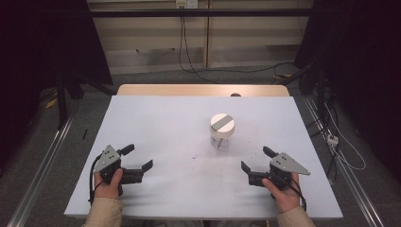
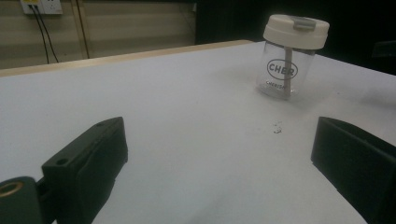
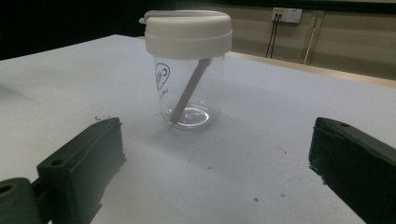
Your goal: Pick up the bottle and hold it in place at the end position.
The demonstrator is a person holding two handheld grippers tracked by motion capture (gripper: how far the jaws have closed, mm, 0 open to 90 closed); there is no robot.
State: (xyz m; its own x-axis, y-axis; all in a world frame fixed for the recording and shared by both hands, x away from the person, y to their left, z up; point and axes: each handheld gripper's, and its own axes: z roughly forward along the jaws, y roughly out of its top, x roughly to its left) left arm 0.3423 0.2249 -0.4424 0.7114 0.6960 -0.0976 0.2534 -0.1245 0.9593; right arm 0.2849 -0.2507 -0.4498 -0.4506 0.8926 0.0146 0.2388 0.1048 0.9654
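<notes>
A clear plastic jar [image 1: 221, 132] with a white lid and a grey strip across its top stands upright a little right of the table's middle. A pale stick leans inside the jar [image 3: 189, 88]. In the left gripper view the jar [image 2: 286, 65] shows far off at the upper right, with "CHER" printed on its wall. My left gripper [image 1: 139, 158] rests near the front left of the table, open, with bare table between its jaws. My right gripper [image 1: 257, 158] sits at the front right, open too, pointing toward the jar, which stands a short way ahead of its jaws.
The table [image 1: 156, 123] has a pale bluish-white cover and a bare wooden strip [image 1: 189, 90] along its far edge. A few dark specks [image 1: 195, 156] lie on the cover in front of the jar. Cables [image 1: 189, 56] hang down the back wall.
</notes>
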